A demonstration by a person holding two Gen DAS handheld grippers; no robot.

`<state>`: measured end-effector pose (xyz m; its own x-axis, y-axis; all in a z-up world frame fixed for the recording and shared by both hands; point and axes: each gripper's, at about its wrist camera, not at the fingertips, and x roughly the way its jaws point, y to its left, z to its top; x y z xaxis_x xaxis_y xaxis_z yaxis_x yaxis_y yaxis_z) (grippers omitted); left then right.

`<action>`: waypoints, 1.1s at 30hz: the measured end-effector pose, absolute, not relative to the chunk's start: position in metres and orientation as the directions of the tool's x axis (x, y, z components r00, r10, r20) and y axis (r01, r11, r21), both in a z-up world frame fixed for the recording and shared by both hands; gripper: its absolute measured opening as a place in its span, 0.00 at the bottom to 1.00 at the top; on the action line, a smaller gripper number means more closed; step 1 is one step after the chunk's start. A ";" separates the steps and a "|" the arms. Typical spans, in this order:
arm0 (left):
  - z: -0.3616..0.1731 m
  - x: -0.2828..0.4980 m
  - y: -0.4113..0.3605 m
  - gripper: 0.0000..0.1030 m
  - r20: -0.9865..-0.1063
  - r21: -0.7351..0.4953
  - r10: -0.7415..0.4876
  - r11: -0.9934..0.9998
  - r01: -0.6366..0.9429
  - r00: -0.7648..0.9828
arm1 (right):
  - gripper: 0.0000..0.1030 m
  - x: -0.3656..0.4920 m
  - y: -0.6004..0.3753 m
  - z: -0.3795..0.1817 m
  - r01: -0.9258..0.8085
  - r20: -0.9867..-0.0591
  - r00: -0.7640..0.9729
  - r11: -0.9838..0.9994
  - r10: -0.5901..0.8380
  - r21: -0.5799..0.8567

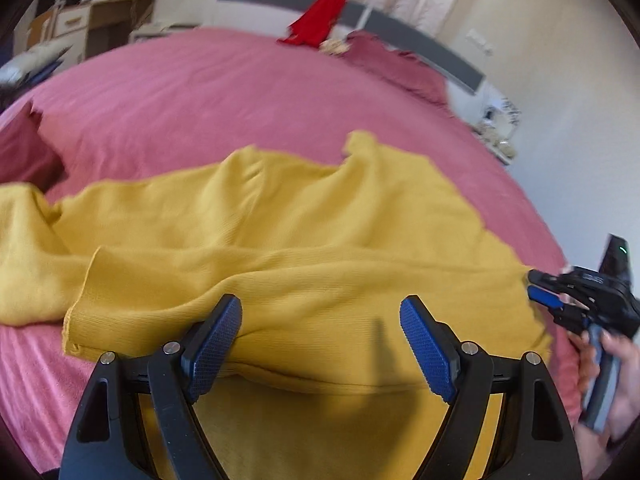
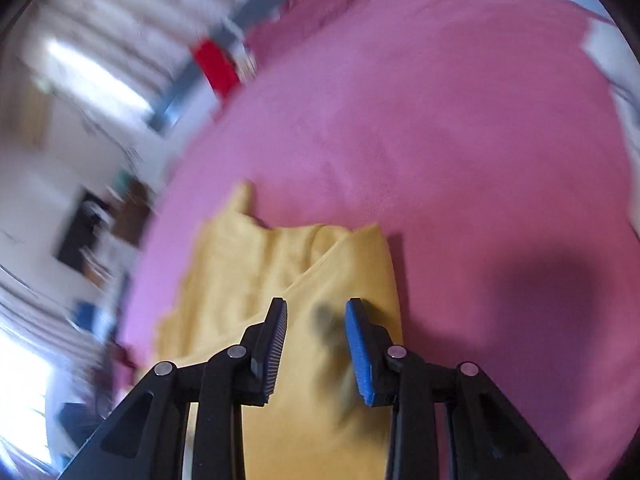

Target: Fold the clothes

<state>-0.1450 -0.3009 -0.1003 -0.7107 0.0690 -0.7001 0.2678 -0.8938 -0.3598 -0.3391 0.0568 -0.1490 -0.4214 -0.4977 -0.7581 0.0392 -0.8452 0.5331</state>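
Yellow garment lies rumpled on the pink bed, along the bed's near edge, with folds and one part doubled over itself.

Left gripper: jaws wide apart, nothing between them, poised just above the garment's near hem.

Right gripper: jaws parted to a moderate gap, nothing clamped; yellow cloth shows below and between the pads. From the left wrist view it sits at the garment's right end, held in a hand. Whether it touches the cloth cannot be told; the right wrist view is motion-blurred.

Red cloth hangs over the grey headboard at the far edge. Dark pink pillow lies near the far right corner.
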 end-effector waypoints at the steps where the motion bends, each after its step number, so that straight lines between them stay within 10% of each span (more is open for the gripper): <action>1: -0.100 -0.145 -0.301 0.81 -0.696 -0.357 0.067 -0.896 0.263 -0.715 | 0.22 -0.351 0.056 -0.154 0.037 -0.767 -0.413 -0.850 -0.492 0.525; 8: -0.091 -0.126 -0.306 0.81 -0.637 -0.397 0.085 -0.888 0.232 -0.767 | 0.31 -0.308 0.067 -0.111 0.189 -0.695 -0.507 -0.852 -0.510 0.488; 18: -0.060 -0.072 -0.361 0.81 -0.566 -0.488 -0.008 -0.802 0.343 -0.825 | 0.34 -0.234 0.042 -0.123 0.236 -0.822 -0.433 -0.926 -0.370 0.293; 29: -0.098 0.000 -0.315 0.81 -0.534 -0.602 0.140 -0.755 0.259 -0.834 | 0.33 -0.241 -0.258 -0.067 0.818 -0.832 -0.189 -0.552 -0.522 0.160; 33: -0.118 0.013 -0.307 0.81 -0.541 -0.629 0.179 -0.735 0.253 -0.822 | 0.30 -0.228 -0.332 -0.102 0.897 -0.931 -0.115 -0.439 -0.345 0.052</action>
